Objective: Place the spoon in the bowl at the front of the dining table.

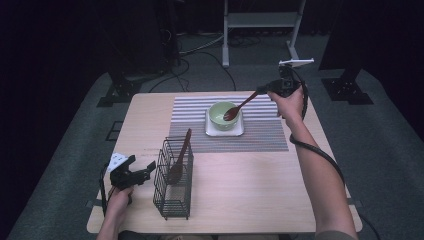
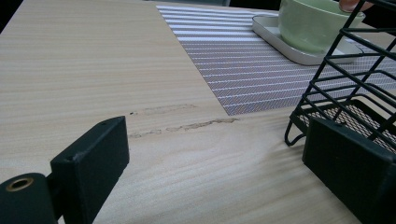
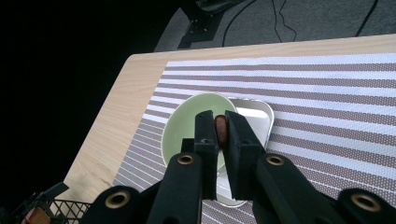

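A pale green bowl stands on a small white tray on the striped placemat. My right gripper is shut on the handle of a brown wooden spoon, whose head dips into the bowl. In the right gripper view the spoon shows between the jaws above the bowl. A black wire basket at front left holds another wooden spoon. My left gripper stands open just left of the basket, with nothing between its jaws.
The wooden table has bare room at the front right and along the left side. Beyond the table's far edge are stand legs and cables on grey carpet. In the left gripper view the bowl and tray lie beyond the basket.
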`<state>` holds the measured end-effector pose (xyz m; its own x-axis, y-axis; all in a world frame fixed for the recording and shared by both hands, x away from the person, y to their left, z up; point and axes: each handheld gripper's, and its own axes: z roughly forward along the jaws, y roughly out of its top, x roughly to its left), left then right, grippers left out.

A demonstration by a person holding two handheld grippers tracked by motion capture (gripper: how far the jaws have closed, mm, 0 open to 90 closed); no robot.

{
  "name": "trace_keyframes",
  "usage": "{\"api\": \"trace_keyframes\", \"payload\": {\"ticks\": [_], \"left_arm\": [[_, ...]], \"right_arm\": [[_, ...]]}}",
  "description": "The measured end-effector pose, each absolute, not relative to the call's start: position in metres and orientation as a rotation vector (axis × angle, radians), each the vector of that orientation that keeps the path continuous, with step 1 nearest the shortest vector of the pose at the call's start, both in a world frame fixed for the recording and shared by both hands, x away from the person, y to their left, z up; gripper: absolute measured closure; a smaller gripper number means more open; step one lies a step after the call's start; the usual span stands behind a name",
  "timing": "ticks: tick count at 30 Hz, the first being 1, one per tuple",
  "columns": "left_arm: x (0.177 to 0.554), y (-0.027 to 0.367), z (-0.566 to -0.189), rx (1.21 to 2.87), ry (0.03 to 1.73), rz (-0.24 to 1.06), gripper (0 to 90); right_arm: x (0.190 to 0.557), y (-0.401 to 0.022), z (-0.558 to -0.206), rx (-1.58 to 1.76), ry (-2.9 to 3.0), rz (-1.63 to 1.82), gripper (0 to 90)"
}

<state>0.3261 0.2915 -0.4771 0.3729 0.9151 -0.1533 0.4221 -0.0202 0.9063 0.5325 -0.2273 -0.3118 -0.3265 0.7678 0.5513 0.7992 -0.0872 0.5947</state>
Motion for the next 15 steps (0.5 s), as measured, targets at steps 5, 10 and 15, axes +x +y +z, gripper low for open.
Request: {"api": "trace_keyframes", "payload": {"ticks": [5, 10, 15], "left_arm": [[0.326, 0.291, -0.477, 1.625, 1.214, 0.612, 6.4], [0.326, 0.291, -0.477, 1.624, 1.215, 0.612, 6.5], [0.326, 0.291, -0.477, 1.623, 1.213, 0.611, 6.4]], "right_arm": [[0.535, -0.226, -0.316, -1.810, -2.089, -1.411, 83.3], [0.538, -0.225, -0.320, -1.816, -2.079, -1.411, 83.3], [0.540, -0.225, -0.325, -1.822, -2.068, -1.406, 83.3]]}}
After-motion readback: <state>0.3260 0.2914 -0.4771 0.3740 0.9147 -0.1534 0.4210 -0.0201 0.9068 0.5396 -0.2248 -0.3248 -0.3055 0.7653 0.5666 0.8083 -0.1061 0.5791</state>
